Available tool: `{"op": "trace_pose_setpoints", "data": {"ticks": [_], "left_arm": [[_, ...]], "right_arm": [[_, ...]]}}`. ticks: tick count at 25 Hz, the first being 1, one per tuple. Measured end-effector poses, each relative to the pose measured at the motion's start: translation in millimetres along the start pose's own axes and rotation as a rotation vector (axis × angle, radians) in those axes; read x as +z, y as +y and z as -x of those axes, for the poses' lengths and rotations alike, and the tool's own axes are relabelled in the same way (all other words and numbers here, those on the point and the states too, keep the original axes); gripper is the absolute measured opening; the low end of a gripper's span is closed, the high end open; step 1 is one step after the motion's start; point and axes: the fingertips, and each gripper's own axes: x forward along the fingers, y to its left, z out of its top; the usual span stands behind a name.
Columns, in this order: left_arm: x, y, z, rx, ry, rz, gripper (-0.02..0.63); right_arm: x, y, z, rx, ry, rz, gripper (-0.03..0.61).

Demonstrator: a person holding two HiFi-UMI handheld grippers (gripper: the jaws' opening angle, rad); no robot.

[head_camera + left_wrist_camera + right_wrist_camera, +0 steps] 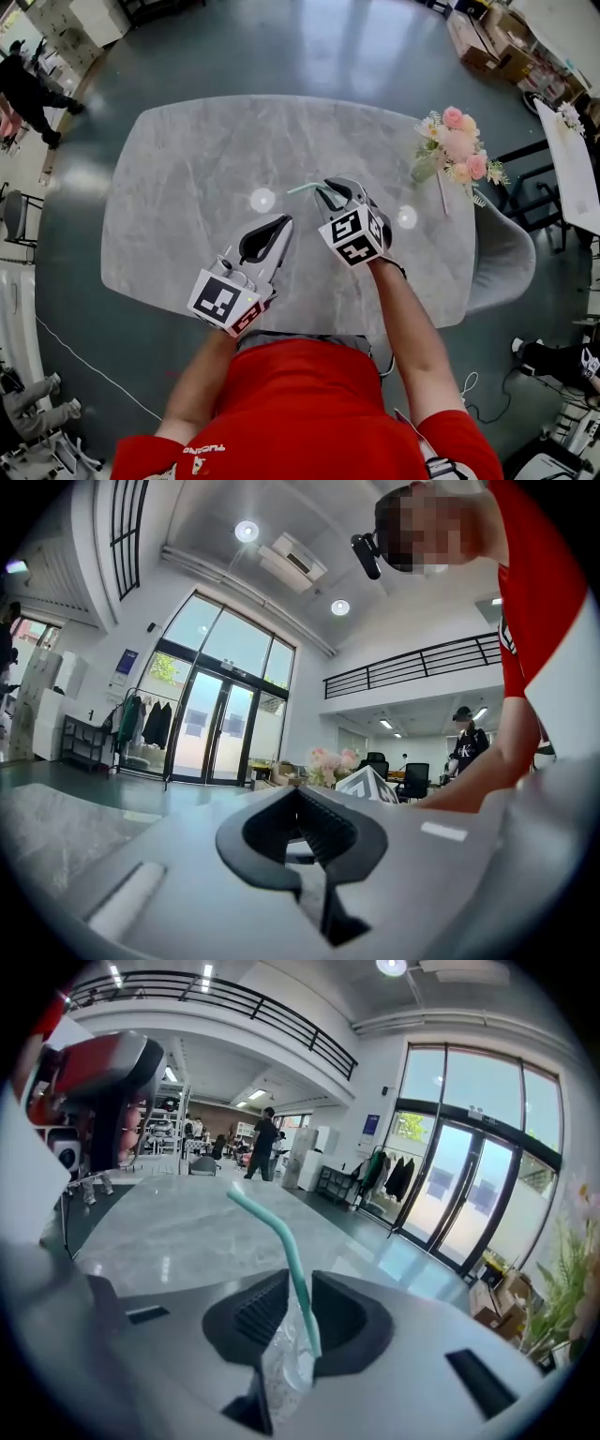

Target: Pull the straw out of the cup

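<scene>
My right gripper is over the middle of the grey marble table and tilts downward. In the right gripper view its jaws press on a crinkled clear plastic cup, so the right gripper is shut on the cup. A teal bendy straw stands in that cup against the right pad, its bent top leaning left. The straw pokes out to the left of the jaws in the head view, where the gripper hides the cup. My left gripper lies just left of it, held level, shut and empty.
A vase of pink flowers stands at the table's far right corner. A grey chair sits beyond the right edge. Two bright round spots show on the tabletop. People stand far off in the room.
</scene>
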Motion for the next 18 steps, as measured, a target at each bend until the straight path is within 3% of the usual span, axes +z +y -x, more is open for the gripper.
{"op": "trace_pose_setpoints", "data": {"ticks": [4, 9, 14, 18], "left_arm": [[-3.1, 1.5, -2.5, -0.004, 0.006, 0.008, 0.005], [-6.2, 1.4, -7.4, -0.014, 0.014, 0.013, 0.006], [-2.7, 0.2, -12.3, -0.03, 0.018, 0.006, 0.006], [3.6, -2.6, -14.4, -0.044, 0.017, -0.002, 0.006]], "right_arm": [[0.0, -3.2, 0.1, -0.012, 0.001, 0.004, 0.031], [3.1, -10.2, 8.4, -0.031, -0.028, -0.002, 0.021], [27.3, -26.6, 39.4, -0.087, -0.126, -0.026, 0.021], [57.1, -47.3, 80.6, -0.132, -0.256, -0.123, 0.021]]}}
